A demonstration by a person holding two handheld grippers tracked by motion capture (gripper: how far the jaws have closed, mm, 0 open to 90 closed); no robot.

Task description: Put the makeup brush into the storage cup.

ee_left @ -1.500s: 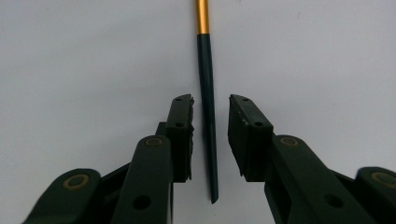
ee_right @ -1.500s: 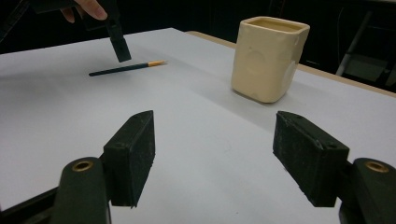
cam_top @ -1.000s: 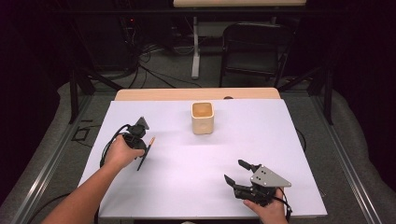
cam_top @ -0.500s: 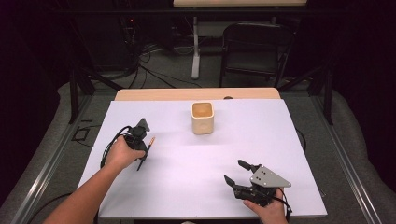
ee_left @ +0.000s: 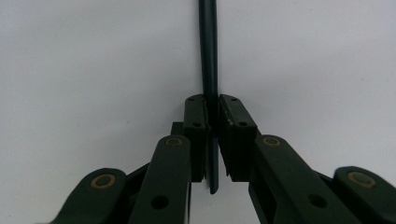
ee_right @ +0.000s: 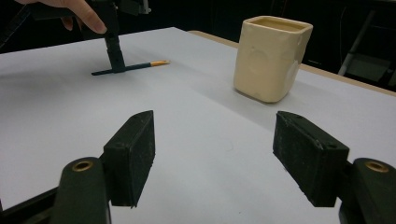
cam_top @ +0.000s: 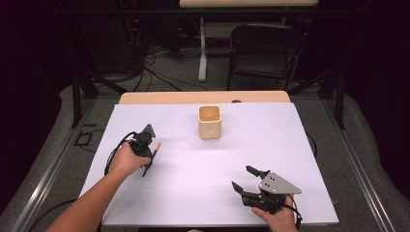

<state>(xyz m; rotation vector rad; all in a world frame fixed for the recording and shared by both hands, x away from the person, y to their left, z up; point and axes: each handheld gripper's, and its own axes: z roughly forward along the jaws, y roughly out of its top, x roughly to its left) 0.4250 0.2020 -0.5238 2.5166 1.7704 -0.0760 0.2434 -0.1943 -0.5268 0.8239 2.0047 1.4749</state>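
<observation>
1. At the near edge of the tabletop [cam_top: 309, 145], the right gripper [cam_top: 245, 178] rests with its fingers [ee_right: 133, 156] wide and nothing between them. It points toward the cup, so a careless sweep forward could knock the cup.

2. Left of the middle, the left gripper [cam_top: 146, 155] points down, its fingers [ee_left: 196, 123] narrowed onto a thin dark brush [ee_left: 208, 70]. The brush lies flat on the white sheet, its orange tip [ee_right: 160, 62] pointing toward the cup's side.

3. The grip sits near the brush's rear end, with most of the length sticking out ahead. As I judge it, on lifting the long front end may sag or swivel between the pads, since so thin a handle gives them little to bite on.

4. If the fingers press on the sheet too, the lift could drag or wrinkle it.

5. Farther back, the cream cup [cam_top: 210, 122] stands upright, well apart from the brush. It looks light with a narrow mouth; a tilted brush could catch the rim, miss the opening or tip the cup.
</observation>
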